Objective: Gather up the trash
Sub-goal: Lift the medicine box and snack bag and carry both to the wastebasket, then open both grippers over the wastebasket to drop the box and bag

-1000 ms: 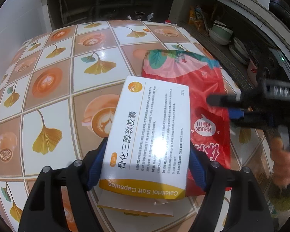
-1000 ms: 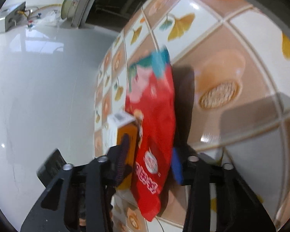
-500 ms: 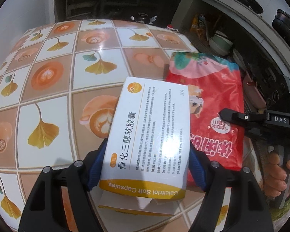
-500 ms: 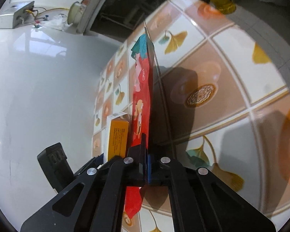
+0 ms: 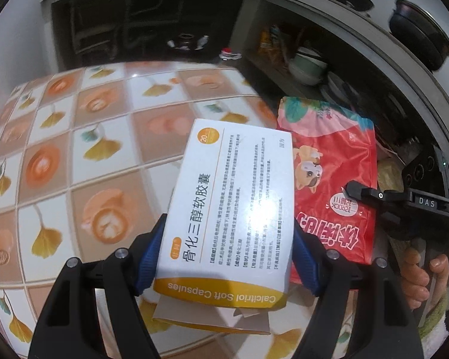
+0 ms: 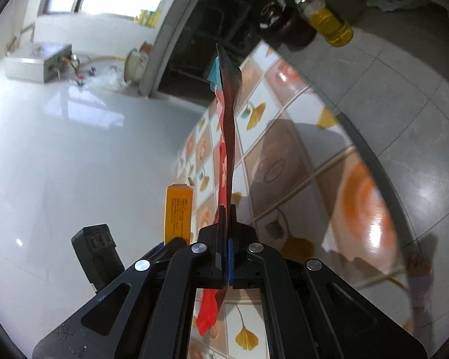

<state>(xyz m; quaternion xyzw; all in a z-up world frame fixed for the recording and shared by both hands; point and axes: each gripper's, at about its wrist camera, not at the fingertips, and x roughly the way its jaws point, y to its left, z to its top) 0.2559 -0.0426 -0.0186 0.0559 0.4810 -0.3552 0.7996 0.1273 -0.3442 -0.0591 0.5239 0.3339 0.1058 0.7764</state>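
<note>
My left gripper (image 5: 227,257) is shut on a white and yellow capsule box (image 5: 233,209), held above the tiled table (image 5: 74,164). The box's orange side shows in the right wrist view (image 6: 178,212). My right gripper (image 6: 226,218) is shut on a red snack bag (image 6: 229,125), held edge-on and lifted off the table. In the left wrist view the red bag (image 5: 335,173) hangs to the right of the box, with the right gripper (image 5: 353,190) clamped on its right edge.
The table (image 6: 284,155) has a ginkgo-leaf and coffee-cup tile pattern. An oil bottle (image 6: 329,21) and a dark jar (image 6: 287,27) stand beyond its far edge. Shelves with bowls (image 5: 308,65) lie at the right. A white tiled floor (image 6: 74,149) is on the left.
My right gripper closed on the red bag and lifted it off the table, turning it edge-on. My left gripper with the box rose and shifted right.
</note>
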